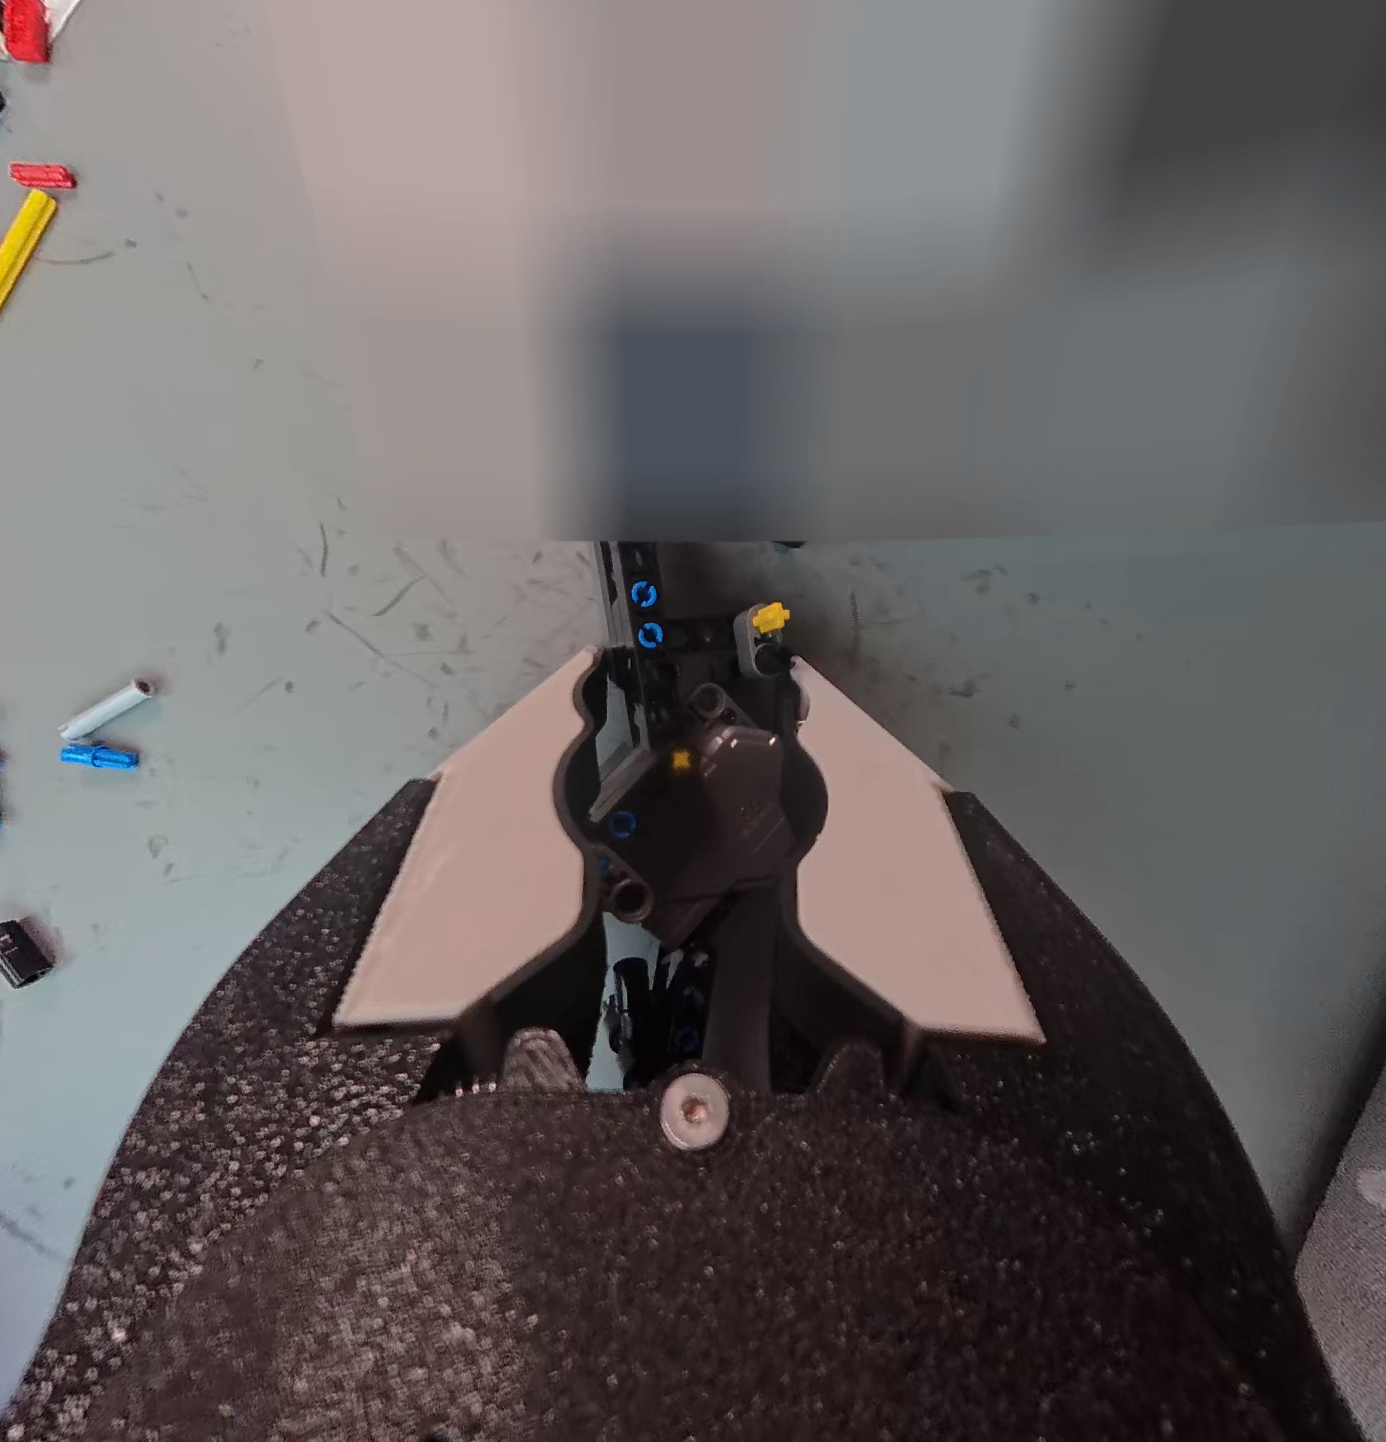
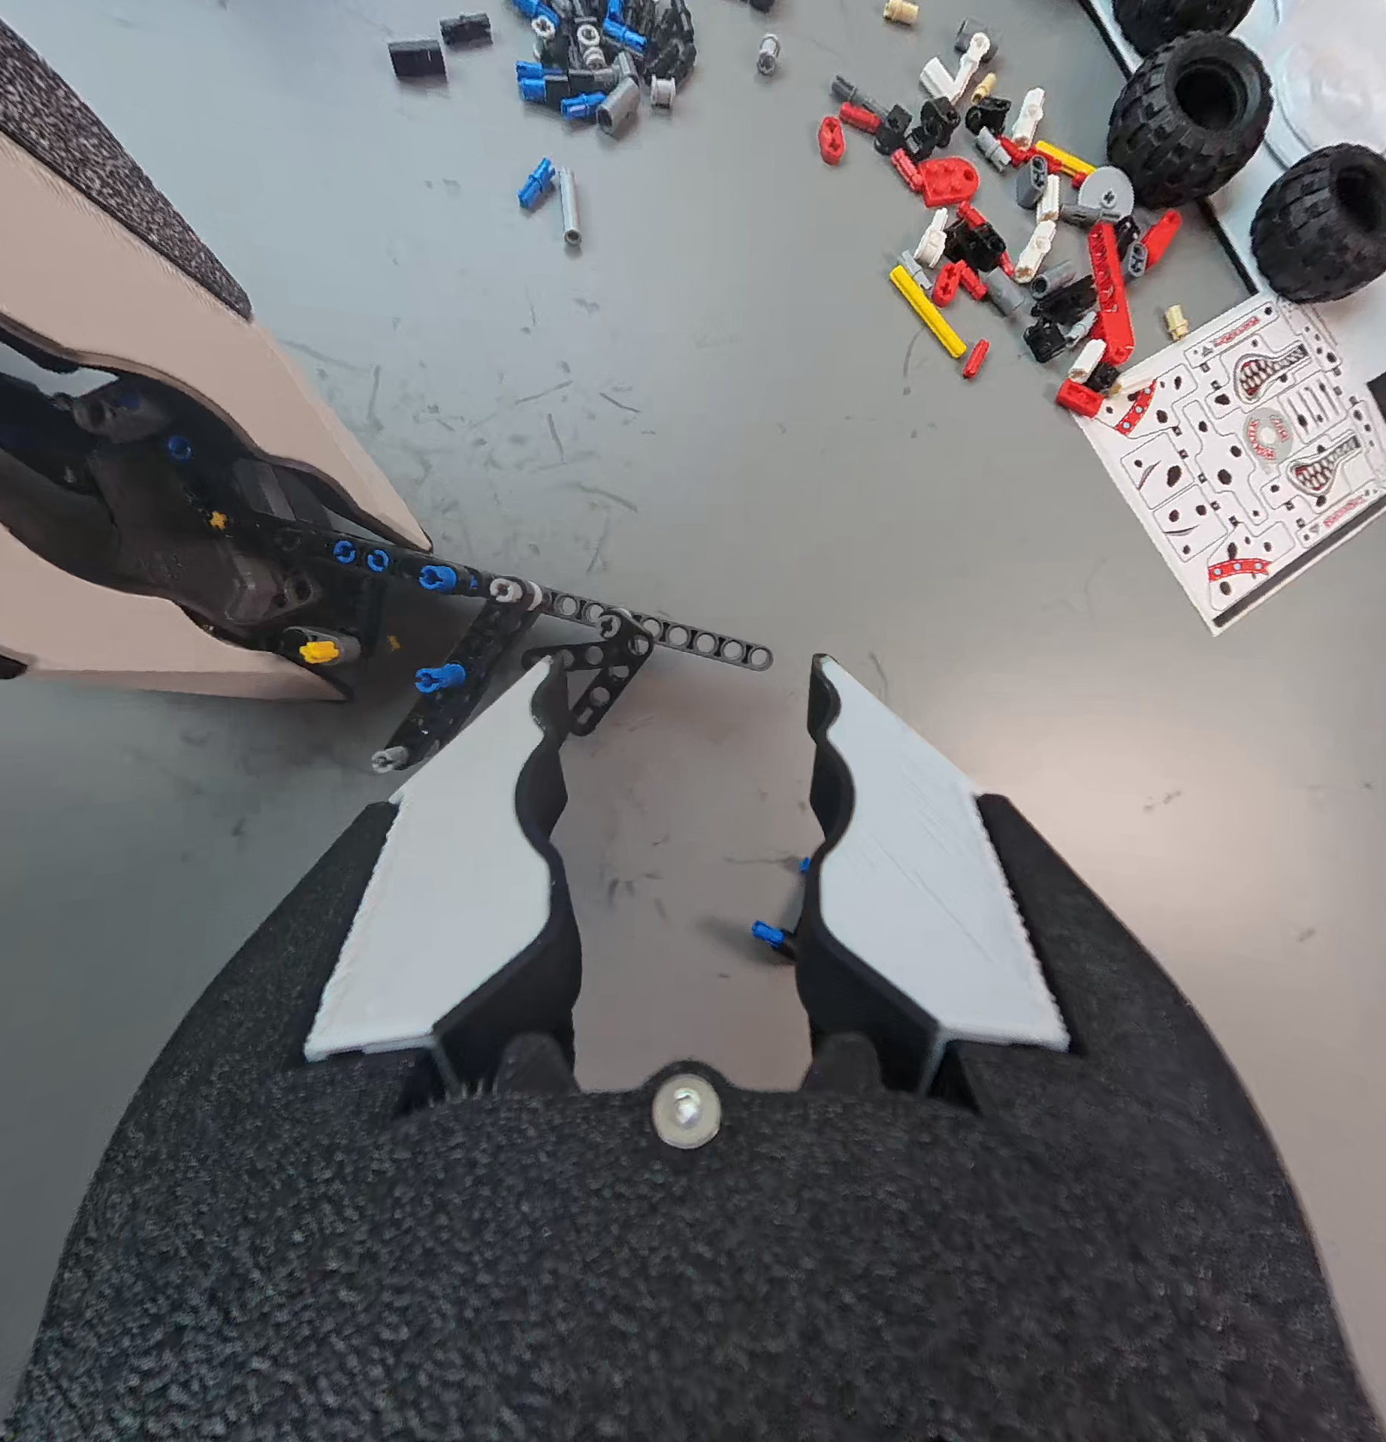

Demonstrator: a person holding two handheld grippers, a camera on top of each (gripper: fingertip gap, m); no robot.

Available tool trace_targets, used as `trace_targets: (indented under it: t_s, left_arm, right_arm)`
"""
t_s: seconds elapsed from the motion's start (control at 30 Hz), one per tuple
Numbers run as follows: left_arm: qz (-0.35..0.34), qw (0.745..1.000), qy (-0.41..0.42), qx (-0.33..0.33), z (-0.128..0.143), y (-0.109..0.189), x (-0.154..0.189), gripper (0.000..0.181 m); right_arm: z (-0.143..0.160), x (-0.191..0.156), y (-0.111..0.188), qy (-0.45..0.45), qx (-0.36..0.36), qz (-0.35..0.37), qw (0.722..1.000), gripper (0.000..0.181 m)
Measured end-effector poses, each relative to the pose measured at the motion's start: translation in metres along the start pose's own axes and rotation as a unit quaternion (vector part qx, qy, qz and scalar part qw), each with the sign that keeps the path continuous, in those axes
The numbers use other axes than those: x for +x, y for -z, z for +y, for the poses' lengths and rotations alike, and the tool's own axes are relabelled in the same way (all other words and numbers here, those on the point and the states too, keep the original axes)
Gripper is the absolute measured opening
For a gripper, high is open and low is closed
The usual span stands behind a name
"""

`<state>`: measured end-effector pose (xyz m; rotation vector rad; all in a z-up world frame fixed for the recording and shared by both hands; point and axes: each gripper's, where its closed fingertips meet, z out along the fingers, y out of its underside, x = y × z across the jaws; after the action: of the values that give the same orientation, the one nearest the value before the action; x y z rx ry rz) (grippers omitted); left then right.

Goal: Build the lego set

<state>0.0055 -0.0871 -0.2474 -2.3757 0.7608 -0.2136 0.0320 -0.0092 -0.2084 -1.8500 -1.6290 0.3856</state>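
Gripping the dark lego frame [image 2: 299, 577], the left gripper [image 1: 693, 788] is steadying it while the right gripper [image 2: 678, 788], spread empty just beside its beams, is likely needing a pin next.

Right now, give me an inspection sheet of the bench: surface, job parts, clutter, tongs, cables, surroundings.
Surface: grey table, scuffed and scratched.
Job's things: dark partial lego assembly with blue pins, long black beam sticking out; three black tyres; sticker sheet.
Clutter: mixed red, white, black pieces pile; blue and grey pins pile; loose blue pin at right tongs' inner finger.
Grippers: left tongs shut on the assembly; right tongs open, empty, near the beam.
Cables: nothing seen.
Surroundings: grey fabric edge, lower right of left view.
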Motion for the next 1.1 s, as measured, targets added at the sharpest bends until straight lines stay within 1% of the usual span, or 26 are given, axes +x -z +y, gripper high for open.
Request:
trace_targets:
  t_s: [0.17, 0.27, 0.33, 0.4, 0.5, 0.53, 0.57, 0.6, 0.67, 0.77, 0.9, 0.97, 1.03, 1.1]
  left_arm:
    - [-0.005, 1.000, 0.002, 0.001, -0.001, -0.001, -0.001, 0.045]
    - [-0.009, 1.000, 0.003, 0.000, -0.001, -0.001, -0.002, 0.046]
    - [-0.008, 1.000, 0.006, 0.000, 0.000, -0.001, -0.002, 0.047]
    - [-0.008, 1.000, 0.007, 0.000, 0.000, -0.001, -0.002, 0.047]
    - [-0.005, 1.000, 0.008, 0.000, 0.000, -0.001, -0.002, 0.046]
    - [-0.004, 1.000, 0.009, 0.000, 0.000, -0.001, -0.002, 0.046]
    - [-0.003, 1.000, 0.008, 0.000, 0.000, -0.001, -0.002, 0.046]
    - [-0.004, 1.000, 0.008, 0.001, 0.000, -0.001, -0.002, 0.046]
    - [-0.005, 1.000, 0.008, 0.002, 0.000, -0.001, -0.002, 0.046]
    - [-0.004, 1.000, 0.011, 0.004, -0.001, -0.001, -0.003, 0.046]
    - [-0.005, 1.000, 0.012, 0.007, -0.001, -0.001, -0.004, 0.046]
    - [-0.003, 1.000, 0.014, 0.007, -0.001, -0.002, -0.004, 0.047]
    - [-0.003, 1.000, 0.014, 0.007, -0.001, -0.002, -0.004, 0.047]
    - [-0.012, 1.000, 0.013, 0.008, -0.001, -0.002, -0.006, 0.047]
  right_arm:
    - [0.010, -0.007, -0.008, -0.084, 0.029, 0.009, 0.996, 0.063]
    - [0.009, -0.008, -0.012, -0.123, 0.050, 0.019, 0.991, 0.061]
    - [0.011, -0.006, -0.012, -0.125, 0.048, 0.030, 0.991, 0.065]
    - [0.010, -0.007, -0.012, -0.125, 0.048, 0.032, 0.990, 0.063]
    - [0.012, -0.004, -0.010, -0.108, 0.042, 0.041, 0.992, 0.065]
    - [0.015, 0.002, -0.009, -0.101, 0.034, 0.056, 0.993, 0.059]
    - [0.018, 0.006, -0.009, -0.089, 0.027, 0.064, 0.994, 0.065]
    - [0.016, 0.003, -0.009, -0.090, 0.033, 0.052, 0.994, 0.062]
    - [0.009, -0.004, -0.006, -0.102, 0.052, 0.028, 0.993, 0.062]
    - [0.010, -0.001, -0.004, -0.105, 0.054, 0.038, 0.992, 0.062]
    - [0.019, -0.003, -0.007, -0.133, 0.057, 0.030, 0.989, 0.061]
    - [0.019, -0.008, -0.010, -0.141, 0.060, 0.024, 0.988, 0.061]
    - [0.018, -0.008, -0.012, -0.141, 0.062, 0.033, 0.987, 0.061]
    - [0.012, -0.008, -0.014, -0.167, 0.074, 0.023, 0.983, 0.059]
